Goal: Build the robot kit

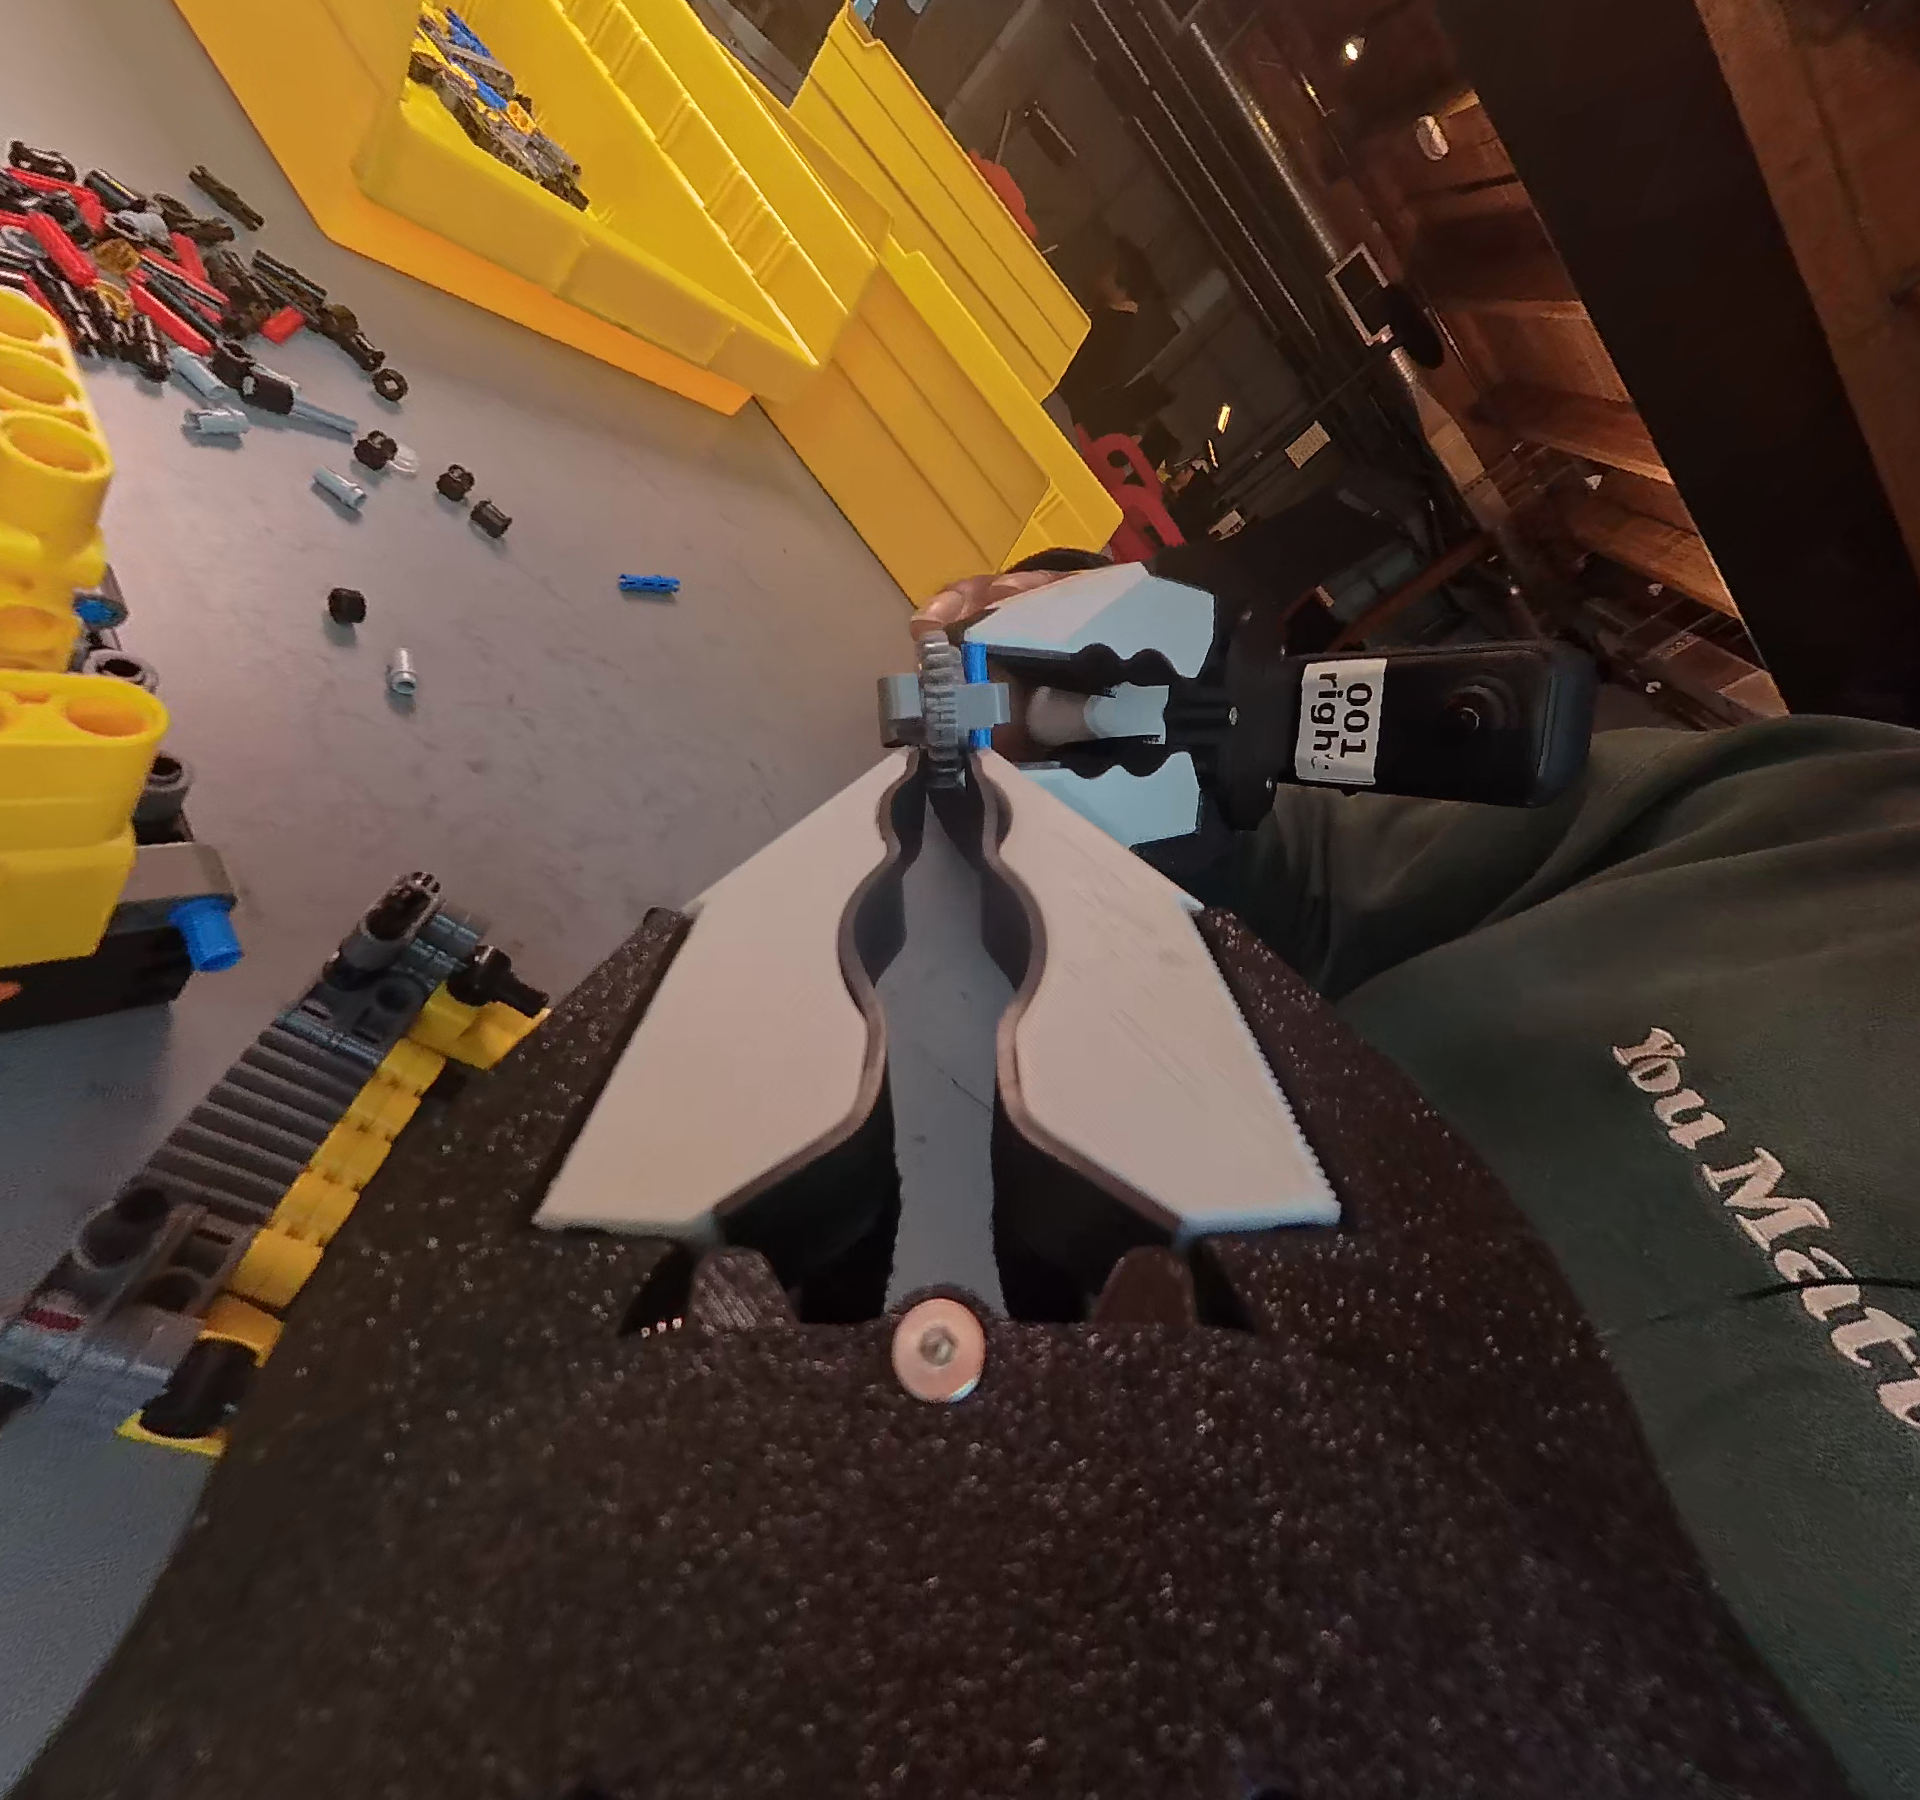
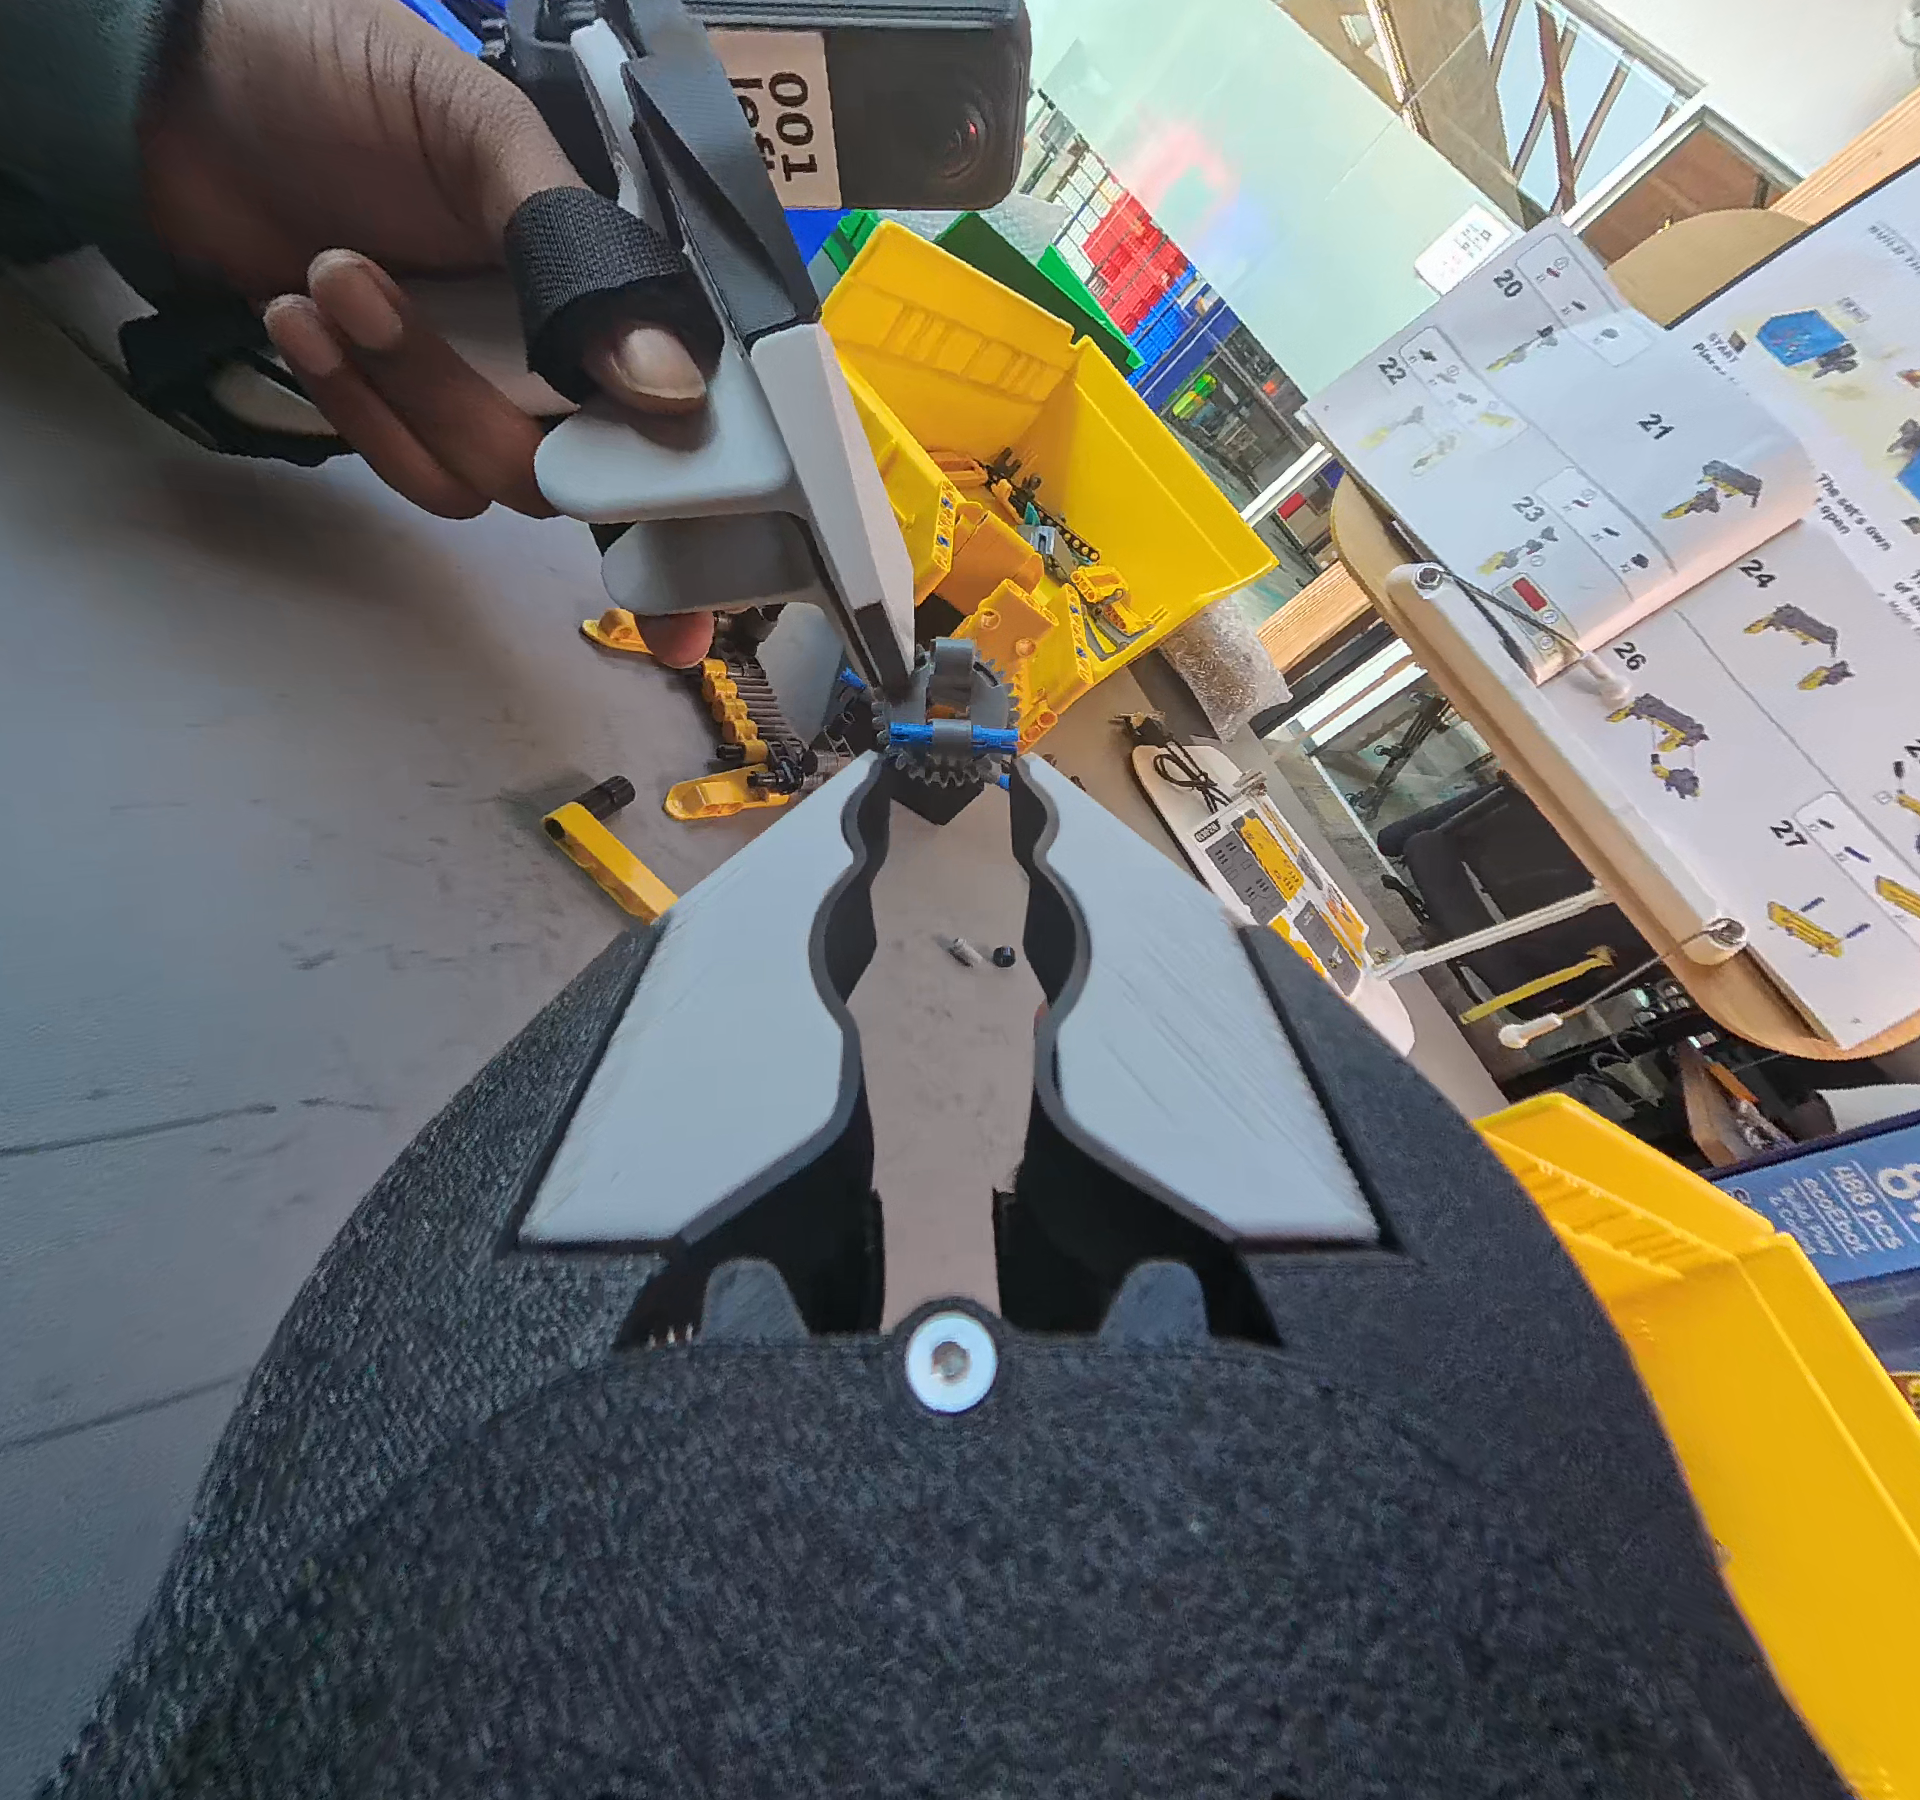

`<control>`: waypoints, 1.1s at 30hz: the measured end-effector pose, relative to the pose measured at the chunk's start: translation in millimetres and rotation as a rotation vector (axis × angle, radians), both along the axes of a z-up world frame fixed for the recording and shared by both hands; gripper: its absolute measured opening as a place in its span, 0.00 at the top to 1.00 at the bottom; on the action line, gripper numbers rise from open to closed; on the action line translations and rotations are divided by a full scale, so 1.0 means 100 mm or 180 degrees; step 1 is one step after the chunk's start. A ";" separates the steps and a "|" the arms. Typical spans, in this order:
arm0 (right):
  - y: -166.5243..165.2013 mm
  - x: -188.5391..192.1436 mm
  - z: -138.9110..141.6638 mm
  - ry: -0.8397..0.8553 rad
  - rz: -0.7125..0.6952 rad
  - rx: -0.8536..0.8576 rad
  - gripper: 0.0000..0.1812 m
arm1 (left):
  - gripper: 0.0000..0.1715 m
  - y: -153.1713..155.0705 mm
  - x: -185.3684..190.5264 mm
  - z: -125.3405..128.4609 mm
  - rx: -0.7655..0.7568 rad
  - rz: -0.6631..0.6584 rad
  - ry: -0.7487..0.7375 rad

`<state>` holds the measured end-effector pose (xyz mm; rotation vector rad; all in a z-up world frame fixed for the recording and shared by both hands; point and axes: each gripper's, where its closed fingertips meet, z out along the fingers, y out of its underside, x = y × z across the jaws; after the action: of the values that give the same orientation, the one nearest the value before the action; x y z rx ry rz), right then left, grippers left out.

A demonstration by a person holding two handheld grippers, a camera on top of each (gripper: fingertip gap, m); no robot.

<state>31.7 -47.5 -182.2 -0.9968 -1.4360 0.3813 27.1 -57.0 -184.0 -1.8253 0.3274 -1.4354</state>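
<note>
Fingers of the person's hand [image 2: 416,275] are wrapping the left gripper [image 1: 943,763], whose tips are pinching the grey gear assembly [image 1: 940,711] above the table [image 1: 623,763]. Meeting it, the right gripper [image 2: 940,763] is clamping its blue pin [image 2: 951,736]. Only the right wrist view is showing the instruction booklet [image 2: 1662,555].

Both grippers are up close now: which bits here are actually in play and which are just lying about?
In play:
left gripper
right gripper
grey gear assembly with blue pins, pinched by both

Lying about:
loose black and red pieces
yellow bins
tracked sub-assembly
instruction booklet
</note>
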 end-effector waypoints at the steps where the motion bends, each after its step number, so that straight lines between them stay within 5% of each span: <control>1: 0.00 0.00 -0.01 -0.0021 -0.0001 0.0057 0.88 | 0.96 0.00 0.00 -0.01 -0.0010 -0.0014 0.0009; 11: -0.03 0.05 -0.11 -0.0229 0.0157 0.0383 0.91 | 0.96 -0.03 0.01 -0.11 -0.0096 -0.0131 0.0182; 33: -0.08 0.03 -0.01 0.0084 0.0267 -0.0316 0.92 | 0.97 -0.10 0.05 -0.02 0.0078 -0.0230 0.0101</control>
<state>34.7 -55.9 -183.7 -1.0092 -1.4494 0.5297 31.7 -66.7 -185.6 -1.8344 0.4292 -1.4464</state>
